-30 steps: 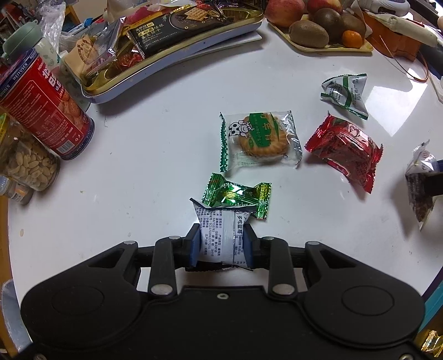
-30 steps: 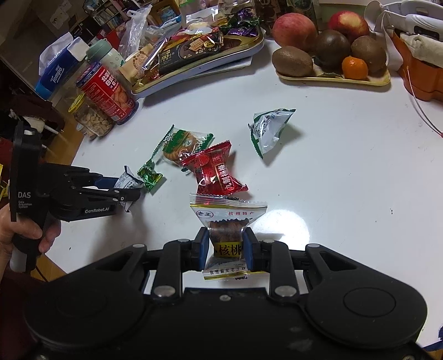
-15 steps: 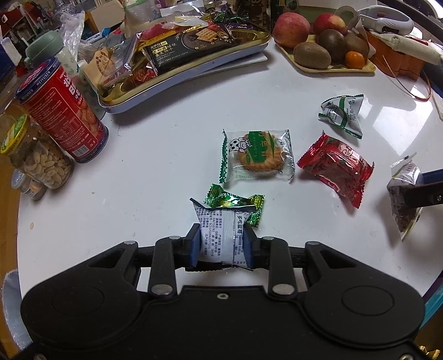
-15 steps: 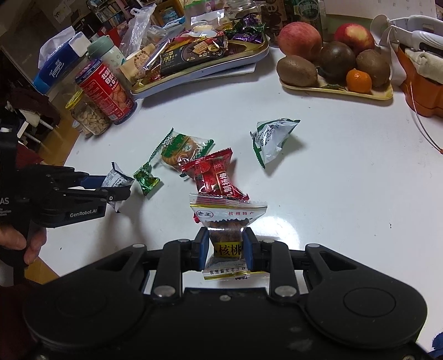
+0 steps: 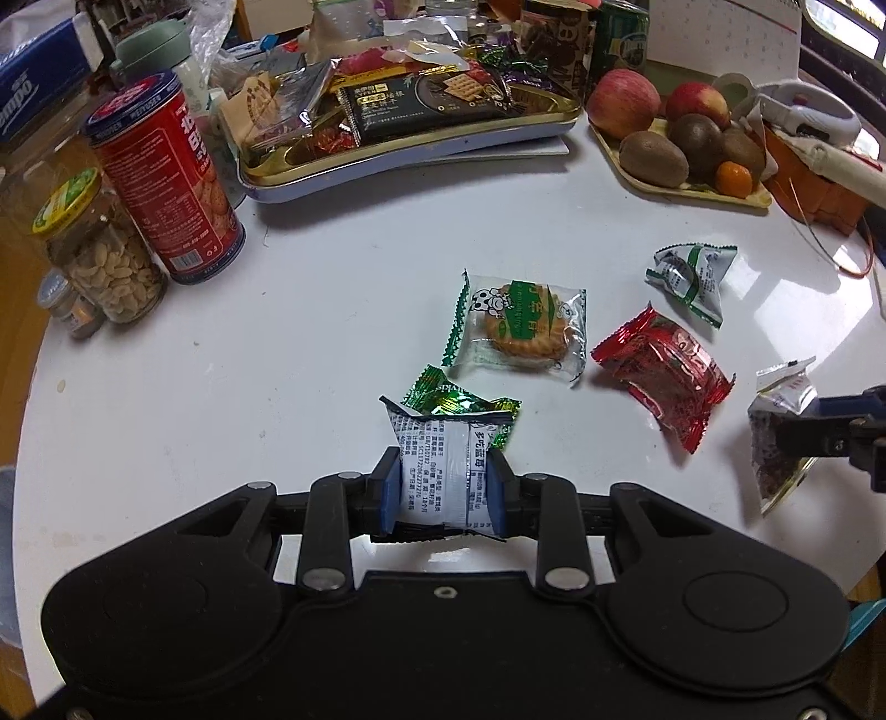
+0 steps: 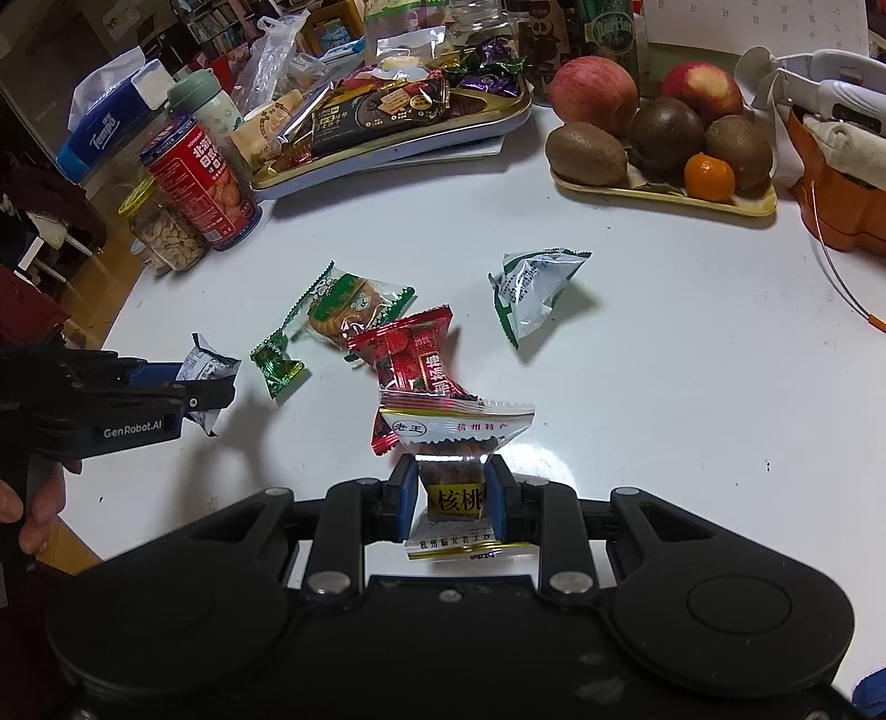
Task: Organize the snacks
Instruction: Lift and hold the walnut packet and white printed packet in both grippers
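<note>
Left hand-held gripper (image 5: 444,487) still pinching white packet (image 5: 447,461), now raised, tin tray (image 5: 410,149) nearer

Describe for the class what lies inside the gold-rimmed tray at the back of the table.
The gold-rimmed tray holds a heap of wrapped snacks: a black cracker pack on top, clear and foil wrappers beside it. Whatever lies beneath the heap is covered.

"GenRobot.AI" in white on the side of the left gripper (image 6: 207,387). "核桃" in dark characters on a yellow band, and "老王" in an oval above — both on the walnut snack packet (image 6: 457,471) clamped in the right gripper (image 6: 451,493). "Tempo" on the blue tissue pack (image 6: 105,130). "Perrier" on the green can (image 6: 606,33). Fine print on the white packet (image 5: 448,465) — too small to read.
</note>
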Demonstrator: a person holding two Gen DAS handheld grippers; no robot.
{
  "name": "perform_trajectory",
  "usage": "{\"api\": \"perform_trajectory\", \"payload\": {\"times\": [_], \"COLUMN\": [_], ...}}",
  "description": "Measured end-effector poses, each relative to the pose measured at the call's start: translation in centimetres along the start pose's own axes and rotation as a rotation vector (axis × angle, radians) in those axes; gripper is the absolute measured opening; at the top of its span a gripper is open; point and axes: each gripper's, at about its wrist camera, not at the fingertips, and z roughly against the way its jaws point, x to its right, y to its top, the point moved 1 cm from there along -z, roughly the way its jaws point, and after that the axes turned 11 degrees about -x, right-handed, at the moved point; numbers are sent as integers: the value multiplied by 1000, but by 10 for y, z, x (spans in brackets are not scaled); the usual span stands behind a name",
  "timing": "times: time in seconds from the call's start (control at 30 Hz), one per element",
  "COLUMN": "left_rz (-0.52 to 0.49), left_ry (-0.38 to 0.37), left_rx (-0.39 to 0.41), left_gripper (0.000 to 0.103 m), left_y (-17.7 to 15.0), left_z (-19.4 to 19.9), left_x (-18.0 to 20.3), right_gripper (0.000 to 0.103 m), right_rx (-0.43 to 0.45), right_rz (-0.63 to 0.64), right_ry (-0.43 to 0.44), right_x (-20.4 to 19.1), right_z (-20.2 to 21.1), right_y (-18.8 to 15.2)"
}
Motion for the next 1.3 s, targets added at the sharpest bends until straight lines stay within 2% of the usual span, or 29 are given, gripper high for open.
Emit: {"api": "perform_trajectory", "payload": {"times": [0.1,0.33,0.9,1.3], "left_rz": [63,117,164,123], "left_ry": [-56,-85,-50,-20], "left_rx": [-4,19,25,10], "left_gripper": [38,39,39,39], "left_y": [-6,-15,-27,-40], "left_z": [2,6,3,0], "left_x": [-2,2,1,13], "right_gripper": [28,28,28,28], "right_rx": [-2,2,-3,24], "right_rz": [3,-1,20,-7], "right_ry": [-1,-3,-4,-1], "right_x": [-1,-1,-8,-4], "right_z": [-1,0,0,8], "right_y": [0,-2,-6,-8]}}
